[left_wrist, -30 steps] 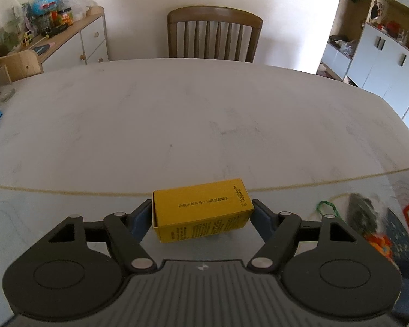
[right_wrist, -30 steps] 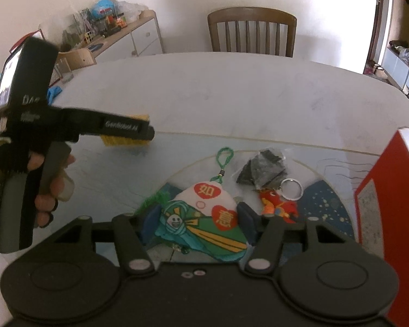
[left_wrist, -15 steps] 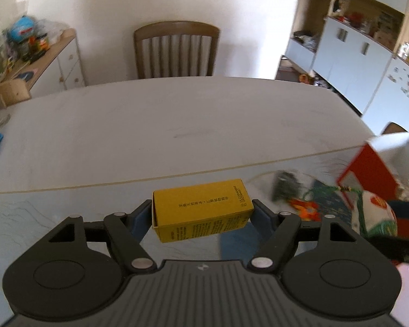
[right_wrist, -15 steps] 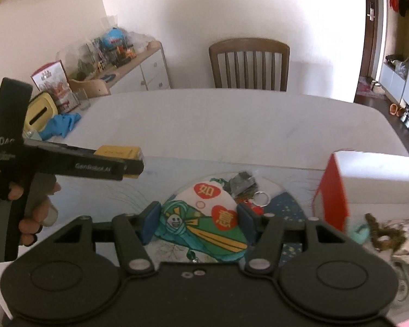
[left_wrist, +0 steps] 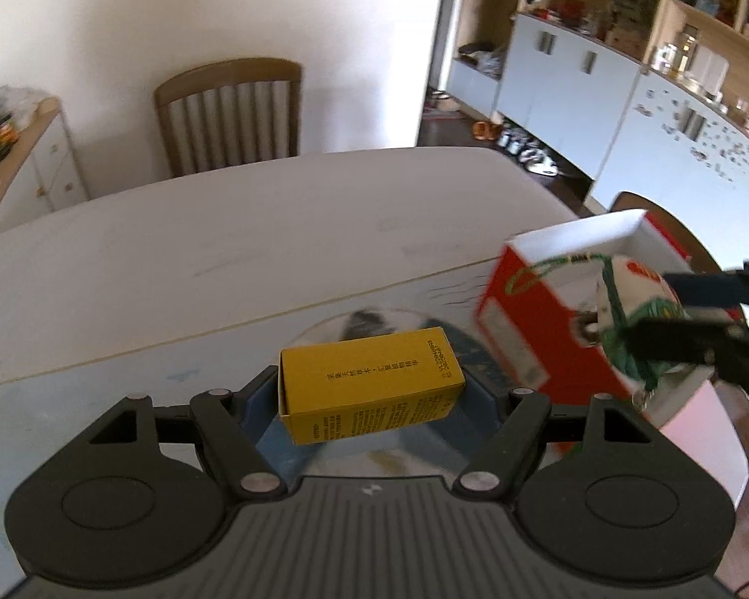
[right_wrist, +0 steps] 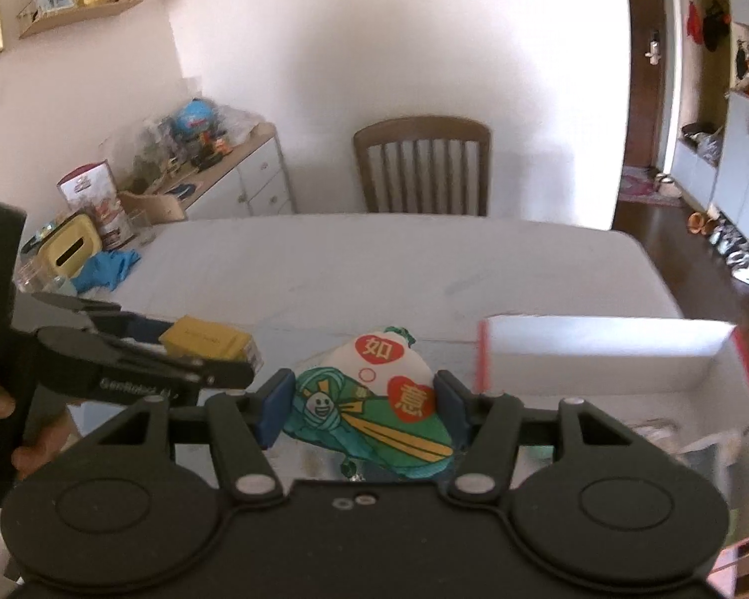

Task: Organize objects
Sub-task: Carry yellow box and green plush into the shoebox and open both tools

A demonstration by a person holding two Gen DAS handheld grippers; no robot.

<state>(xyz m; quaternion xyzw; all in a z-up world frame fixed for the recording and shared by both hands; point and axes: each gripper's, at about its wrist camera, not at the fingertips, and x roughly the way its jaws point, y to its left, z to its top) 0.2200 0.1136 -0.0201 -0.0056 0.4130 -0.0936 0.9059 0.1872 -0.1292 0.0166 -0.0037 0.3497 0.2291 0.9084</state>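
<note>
Your left hand-held gripper (left_wrist: 372, 397) clamps the yellow carton (left_wrist: 369, 389) above the counter (left_wrist: 224, 249); your right hand-held gripper (right_wrist: 364, 402) grips the embroidered pouch (right_wrist: 374, 399) beside the red box (right_wrist: 599, 349).

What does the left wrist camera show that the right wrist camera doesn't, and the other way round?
Only the left wrist view shows the printed side of the yellow box held in the left gripper, plus the outer red wall of the open red box.

Only the right wrist view shows the plush charm's printed front, the red box's white interior, the blue cloth and the hand on the left gripper.

Both show the right gripper clamping the charm, the white table and the wooden chair.
</note>
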